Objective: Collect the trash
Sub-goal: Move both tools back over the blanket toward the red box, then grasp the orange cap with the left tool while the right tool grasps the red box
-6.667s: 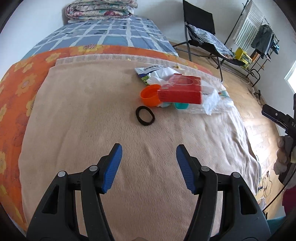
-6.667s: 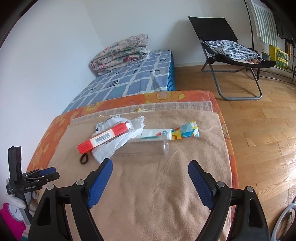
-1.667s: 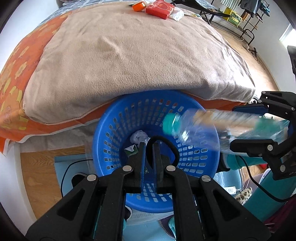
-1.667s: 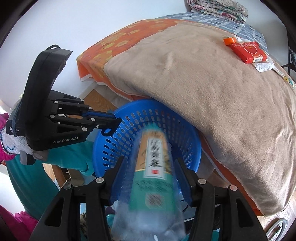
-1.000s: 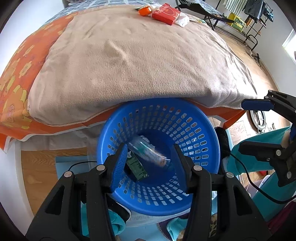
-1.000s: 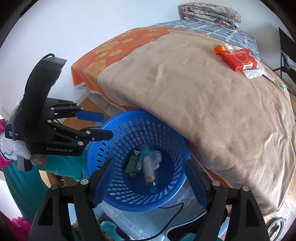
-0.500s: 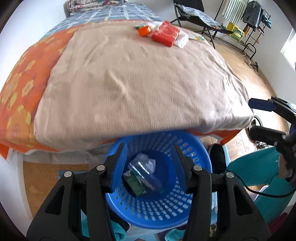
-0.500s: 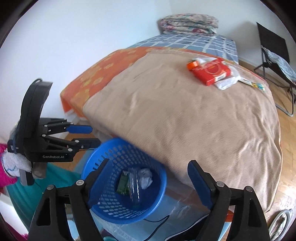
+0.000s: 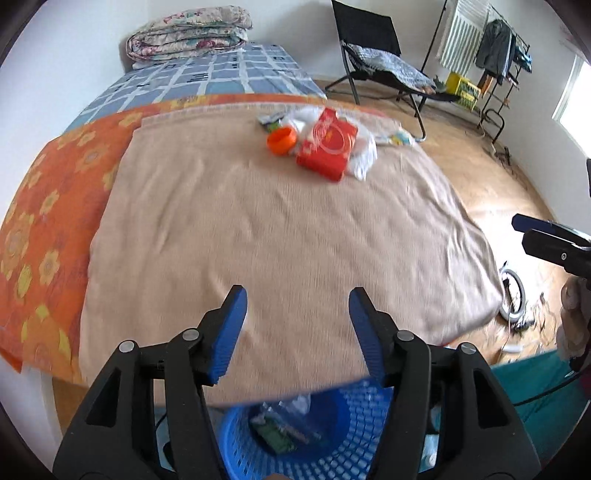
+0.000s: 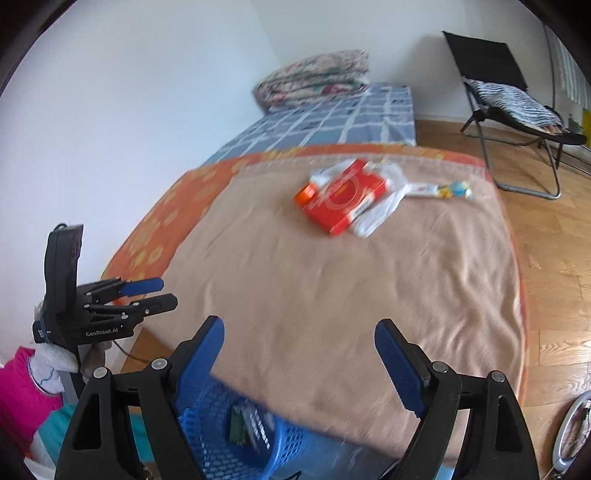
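Note:
A red flat box (image 9: 327, 143) (image 10: 344, 195) lies on the far part of the beige blanket, with an orange cup (image 9: 282, 140) (image 10: 304, 192), white plastic wrap (image 9: 364, 158) (image 10: 376, 216) and a colourful wrapper (image 10: 441, 190) beside it. The blue basket (image 9: 332, 452) (image 10: 221, 439) sits below the bed's near edge and holds a bottle and a green packet. My left gripper (image 9: 297, 332) is open and empty above the near edge. My right gripper (image 10: 299, 362) is open and empty; its arm shows at the right edge of the left view (image 9: 554, 245).
The beige blanket (image 9: 277, 240) covers an orange flowered sheet (image 9: 44, 206). A folded quilt (image 9: 188, 29) lies at the bed's head. A black folding chair (image 10: 509, 96) stands on the wooden floor to the right. A drying rack (image 9: 491, 48) is at the far right.
Both grippers have risen and tilted up from the basket toward the bed. The bottle and black band lie in the basket. The basket has dropped to the bottom of both views.

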